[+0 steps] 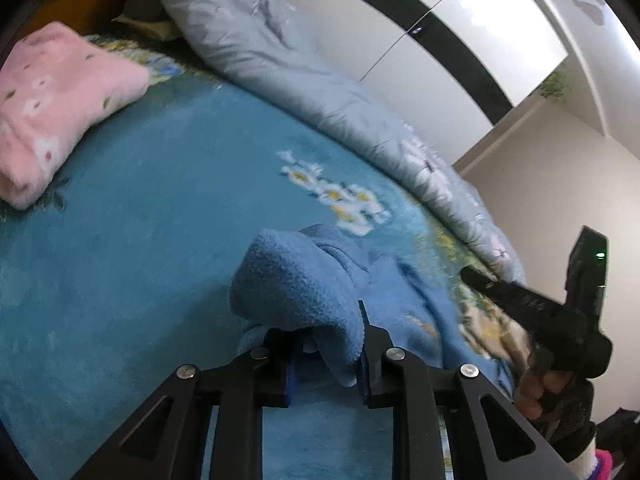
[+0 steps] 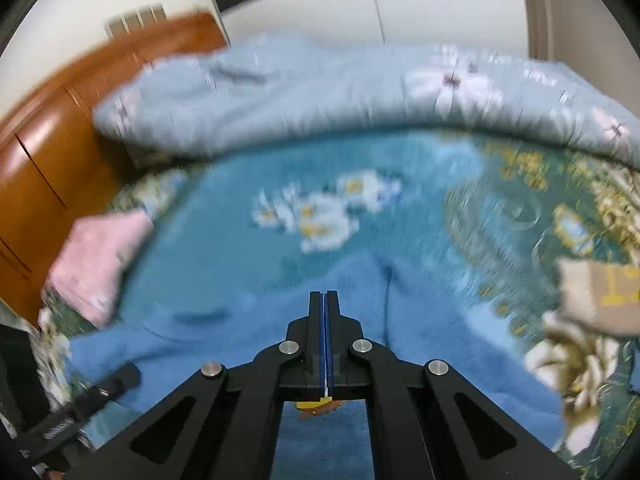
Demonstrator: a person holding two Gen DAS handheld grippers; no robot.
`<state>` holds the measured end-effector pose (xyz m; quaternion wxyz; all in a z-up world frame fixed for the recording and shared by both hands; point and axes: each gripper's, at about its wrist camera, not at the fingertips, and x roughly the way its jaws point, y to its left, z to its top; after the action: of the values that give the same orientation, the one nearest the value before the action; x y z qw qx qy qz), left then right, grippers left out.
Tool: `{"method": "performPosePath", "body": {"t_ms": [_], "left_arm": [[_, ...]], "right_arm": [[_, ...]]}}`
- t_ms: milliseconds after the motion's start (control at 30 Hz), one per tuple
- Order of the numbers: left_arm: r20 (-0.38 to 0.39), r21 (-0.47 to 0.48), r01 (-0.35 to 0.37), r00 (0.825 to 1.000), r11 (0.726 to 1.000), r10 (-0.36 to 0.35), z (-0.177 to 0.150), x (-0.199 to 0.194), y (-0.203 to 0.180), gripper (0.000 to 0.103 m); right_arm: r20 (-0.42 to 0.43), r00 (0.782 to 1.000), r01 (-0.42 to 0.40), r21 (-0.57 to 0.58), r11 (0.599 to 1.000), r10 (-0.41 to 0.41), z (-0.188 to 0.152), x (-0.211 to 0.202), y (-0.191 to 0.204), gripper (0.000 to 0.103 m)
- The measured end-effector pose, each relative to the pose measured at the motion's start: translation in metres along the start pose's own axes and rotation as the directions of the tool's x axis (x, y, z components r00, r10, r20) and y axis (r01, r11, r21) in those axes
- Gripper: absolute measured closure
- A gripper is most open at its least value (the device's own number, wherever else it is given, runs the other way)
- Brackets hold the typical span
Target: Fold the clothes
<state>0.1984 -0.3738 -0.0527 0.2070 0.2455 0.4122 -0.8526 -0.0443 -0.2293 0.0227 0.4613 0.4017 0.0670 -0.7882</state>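
Note:
A blue fleece garment (image 1: 296, 280) lies on the blue flowered bedspread (image 1: 140, 240). My left gripper (image 1: 326, 340) is shut on a thick bunched fold of it, and the fold bulges up over the fingertips. In the right wrist view the same garment (image 2: 240, 332) spreads flat under my right gripper (image 2: 325, 294), which is shut with nothing visible between its pads. An orange print (image 2: 316, 402) shows on the fleece just below the fingers. In the left wrist view the right gripper (image 1: 470, 276) hovers over the garment's far side, held by a hand (image 1: 536, 392).
A folded pink flowered item (image 1: 60, 108) (image 2: 100, 260) rests at the bed's left. A pale blue quilt (image 1: 280, 60) (image 2: 320, 92) is heaped along the far edge. A beige cloth (image 2: 600, 296) lies at the right. A wooden headboard (image 2: 48, 160) and white wardrobe (image 1: 460, 40) stand behind.

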Motion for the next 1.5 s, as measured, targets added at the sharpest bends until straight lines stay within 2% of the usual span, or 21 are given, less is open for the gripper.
{"method": "performPosePath", "body": {"t_ms": [200, 233, 333, 467, 600, 700, 833, 867, 933, 967, 1000, 1067, 1200, 1233, 1267, 1300, 1367, 1500], "left_arm": [[0.083, 0.114, 0.053, 0.995, 0.992, -0.062, 0.022, -0.036, -0.046, 0.083], [0.102, 0.132, 0.053, 0.993, 0.990, -0.067, 0.026, -0.045, -0.053, 0.092], [0.131, 0.153, 0.036, 0.990, 0.988, -0.056, 0.031, -0.063, -0.064, 0.092], [0.129, 0.136, 0.010, 0.991, 0.991, -0.027, 0.024, -0.074, -0.054, 0.092], [0.090, 0.075, -0.037, 0.995, 0.997, 0.030, 0.002, -0.069, -0.019, 0.092], [0.051, 0.025, -0.078, 0.996, 0.997, 0.077, -0.011, -0.061, 0.009, 0.092], [0.012, -0.006, -0.097, 0.995, 0.995, 0.097, -0.022, -0.051, 0.033, 0.092], [0.006, -0.001, -0.096, 0.995, 0.995, 0.096, -0.023, -0.050, 0.036, 0.092], [-0.002, 0.017, -0.087, 0.996, 0.996, 0.087, -0.025, -0.050, 0.039, 0.091], [-0.010, 0.029, -0.080, 0.997, 0.996, 0.080, -0.025, -0.050, 0.039, 0.089], [-0.019, 0.041, -0.071, 0.997, 0.997, 0.072, -0.025, -0.050, 0.040, 0.089], [-0.023, 0.069, -0.072, 0.997, 0.995, 0.074, -0.024, -0.051, 0.041, 0.080], [-0.031, 0.149, -0.104, 0.993, 0.983, 0.110, -0.026, -0.052, 0.044, 0.069], [-0.031, 0.164, -0.111, 0.993, 0.980, 0.117, -0.027, -0.052, 0.044, 0.065], [-0.030, 0.178, -0.118, 0.992, 0.977, 0.125, -0.029, -0.054, 0.045, 0.062], [-0.030, 0.186, -0.122, 0.991, 0.975, 0.130, -0.029, -0.054, 0.046, 0.060], [-0.032, 0.193, -0.127, 0.990, 0.973, 0.136, -0.030, -0.056, 0.048, 0.055], [-0.030, 0.205, -0.130, 0.990, 0.970, 0.139, -0.031, -0.060, 0.048, 0.053]], "right_arm": [[0.173, 0.984, -0.045, -0.009, 0.999, 0.046, 0.024, -0.079, -0.004, 0.103], [0.195, 0.979, -0.051, -0.014, 0.999, 0.052, 0.027, -0.093, -0.005, 0.103], [0.225, 0.973, -0.055, -0.018, 0.998, 0.057, 0.028, -0.117, -0.008, 0.103], [0.208, 0.976, -0.061, -0.007, 0.998, 0.061, 0.014, -0.126, -0.017, 0.103], [0.155, 0.987, -0.048, -0.009, 0.999, 0.049, -0.005, -0.118, -0.026, 0.103], [0.095, 0.995, -0.036, -0.011, 0.999, 0.037, -0.017, -0.098, -0.031, 0.103], [-0.048, 0.999, -0.005, -0.039, 0.999, 0.003, -0.031, -0.044, -0.029, 0.103], [-0.073, 0.997, 0.008, -0.038, 0.999, -0.011, -0.035, -0.030, -0.030, 0.101], [-0.123, 0.992, 0.034, -0.038, 0.999, -0.039, -0.042, -0.002, -0.031, 0.083], [-0.148, 0.988, 0.047, -0.038, 0.998, -0.053, -0.045, 0.012, -0.032, 0.063], [-0.172, 0.983, 0.060, -0.039, 0.997, -0.066, -0.048, 0.026, -0.032, 0.057], [-0.218, 0.971, 0.086, -0.040, 0.995, -0.093, -0.055, 0.053, -0.034, 0.057], [-0.243, 0.961, 0.132, -0.020, 0.991, -0.133, -0.059, 0.074, -0.037, 0.057], [-0.243, 0.961, 0.138, -0.009, 0.990, -0.136, -0.059, 0.074, -0.039, 0.061], [-0.234, 0.962, 0.144, 0.008, 0.990, -0.138, -0.057, 0.071, -0.041, 0.080], [-0.224, 0.965, 0.147, 0.024, 0.989, -0.138, -0.055, 0.068, -0.044, 0.095], [-0.199, 0.971, 0.141, 0.046, 0.989, -0.130, -0.049, 0.056, -0.049, 0.097], [-0.073, 0.983, 0.171, 0.042, 0.984, -0.168, -0.035, 0.006, -0.059, 0.098]]}}
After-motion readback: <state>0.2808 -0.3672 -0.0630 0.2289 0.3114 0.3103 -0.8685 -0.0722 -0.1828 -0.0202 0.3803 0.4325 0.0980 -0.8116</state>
